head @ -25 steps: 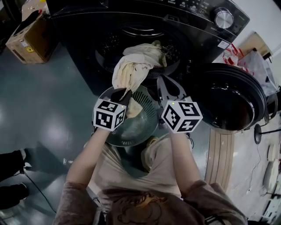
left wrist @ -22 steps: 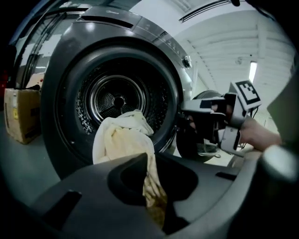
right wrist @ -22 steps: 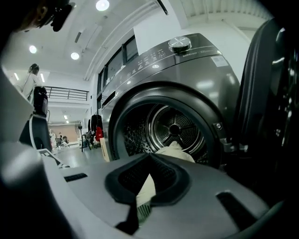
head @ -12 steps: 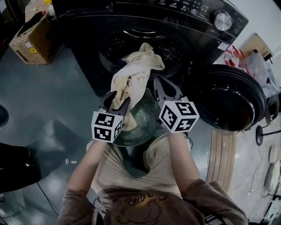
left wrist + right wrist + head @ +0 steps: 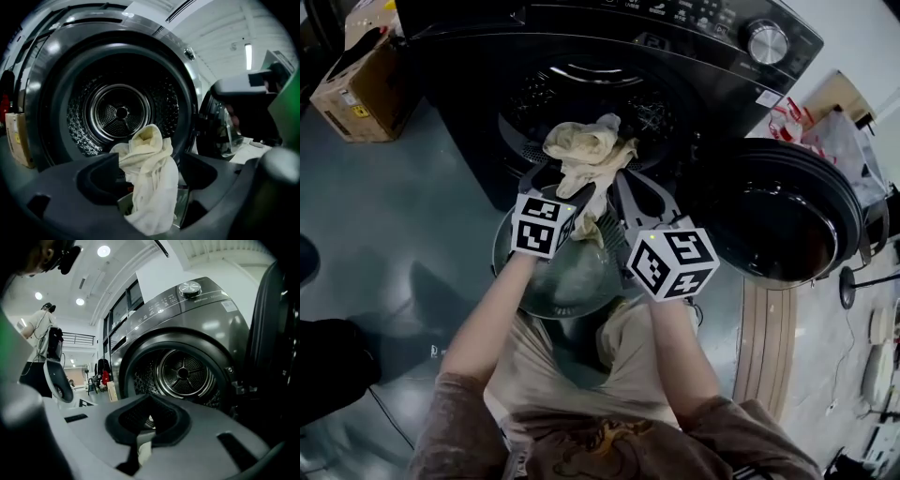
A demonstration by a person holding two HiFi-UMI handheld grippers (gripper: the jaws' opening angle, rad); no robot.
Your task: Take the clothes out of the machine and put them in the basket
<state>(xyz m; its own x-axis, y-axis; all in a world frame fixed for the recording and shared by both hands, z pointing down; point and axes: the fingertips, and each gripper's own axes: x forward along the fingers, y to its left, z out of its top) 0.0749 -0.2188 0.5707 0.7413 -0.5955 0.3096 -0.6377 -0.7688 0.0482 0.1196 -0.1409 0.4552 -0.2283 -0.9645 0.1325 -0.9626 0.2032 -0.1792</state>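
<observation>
Jaws of my left gripper [image 5: 567, 185] are opening, already wide. The cream cloth [image 5: 150, 173] hangs loosely between them, and I can see a gap beside it, so the pads no longer pinch it. My right gripper [image 5: 630, 187] has its jaws together. I see nothing gripped in them, only a pale scrap showing through the slit below, which is most likely the same cloth lying beyond.

Taking the basket [image 5: 508, 291] as my mark, the cloth is bunched above its far rim, on the side facing the machine [image 5: 487, 56]. Its tail trails down toward the basket's inside. My left gripper sits over that same far rim, and my right one is just beside it.

So the first half of the job looks done for this piece, since it is clear of the drum [image 5: 122, 112]. What is left is for it to drop fully into the basket and not catch on the rim. The drum looks bare from both gripper views, though its lower front is hidden behind the cloth and my jaws, so I cannot rule out more clothes inside. I also cannot tell whether the basket already holds anything.
</observation>
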